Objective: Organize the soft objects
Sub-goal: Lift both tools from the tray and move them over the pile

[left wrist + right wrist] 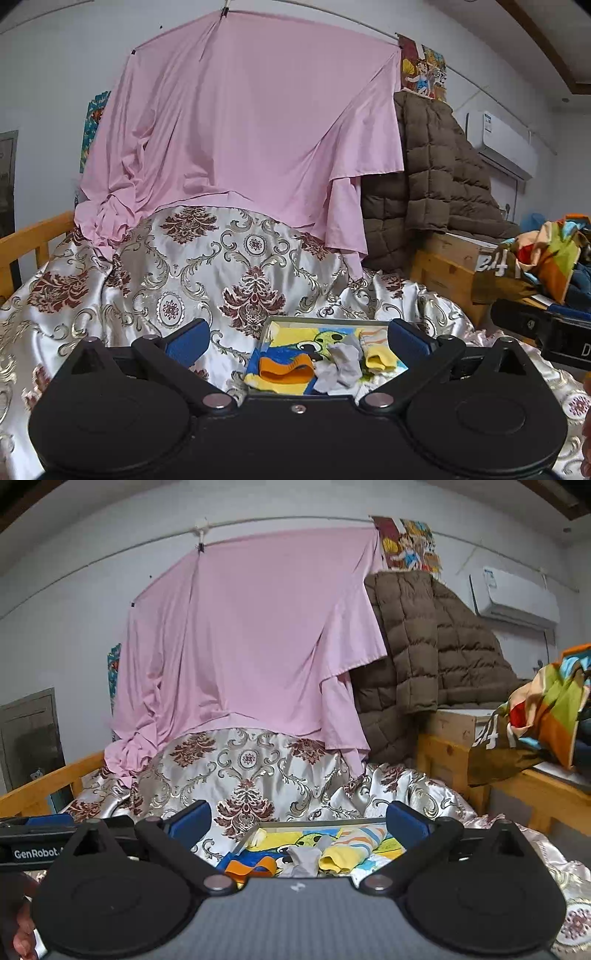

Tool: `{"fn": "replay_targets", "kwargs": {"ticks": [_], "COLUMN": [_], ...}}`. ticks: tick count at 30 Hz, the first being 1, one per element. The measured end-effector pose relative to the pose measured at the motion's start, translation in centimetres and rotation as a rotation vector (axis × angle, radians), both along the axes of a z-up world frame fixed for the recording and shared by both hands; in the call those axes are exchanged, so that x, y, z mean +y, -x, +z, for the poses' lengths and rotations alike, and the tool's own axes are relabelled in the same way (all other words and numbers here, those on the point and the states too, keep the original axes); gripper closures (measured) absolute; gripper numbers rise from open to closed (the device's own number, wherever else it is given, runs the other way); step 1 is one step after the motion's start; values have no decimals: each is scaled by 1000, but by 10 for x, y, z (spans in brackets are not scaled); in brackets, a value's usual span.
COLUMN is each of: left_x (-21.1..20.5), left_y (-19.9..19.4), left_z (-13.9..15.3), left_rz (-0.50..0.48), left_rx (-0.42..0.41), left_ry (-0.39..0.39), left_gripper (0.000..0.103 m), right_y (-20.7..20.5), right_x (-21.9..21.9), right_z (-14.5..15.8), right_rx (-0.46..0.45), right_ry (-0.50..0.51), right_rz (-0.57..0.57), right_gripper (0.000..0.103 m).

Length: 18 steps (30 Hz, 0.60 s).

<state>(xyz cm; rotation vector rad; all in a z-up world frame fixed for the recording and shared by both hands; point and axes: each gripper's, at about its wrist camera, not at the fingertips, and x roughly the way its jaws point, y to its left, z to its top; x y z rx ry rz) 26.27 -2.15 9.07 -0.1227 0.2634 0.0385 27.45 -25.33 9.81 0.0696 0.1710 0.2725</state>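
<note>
On the damask bedspread [229, 266], a tray [325, 320].

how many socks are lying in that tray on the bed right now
3 visible. An orange-cuffed sock lies at the tray's left, a crumpled grey sock in the middle, a yellow striped sock on the right. Others may hide underneath.

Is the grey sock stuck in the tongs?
No, the grey sock lies loose in the tray, and the left tongs stand wide open above it, holding nothing.

left hand-held gripper [297, 341] agape, right hand-held gripper [298, 821] agape
</note>
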Motion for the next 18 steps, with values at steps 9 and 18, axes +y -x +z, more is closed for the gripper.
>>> {"fn": "replay_targets", "kwargs": {"ticks": [9, 18], "left_x": [-4, -1], "left_y": [53, 88], "left_z": [-13, -39], "left_rz": [-1, -5], "left_rx": [1, 50], "left_ry": [-16, -26], "left_gripper": [1, 1], "right_y": [55, 81], "right_x": [-4, -6], "right_z": [-20, -39], "right_rx": [5, 56], "right_ry": [13, 50], "right_rz": [-7, -2], "right_gripper": [1, 0]}}
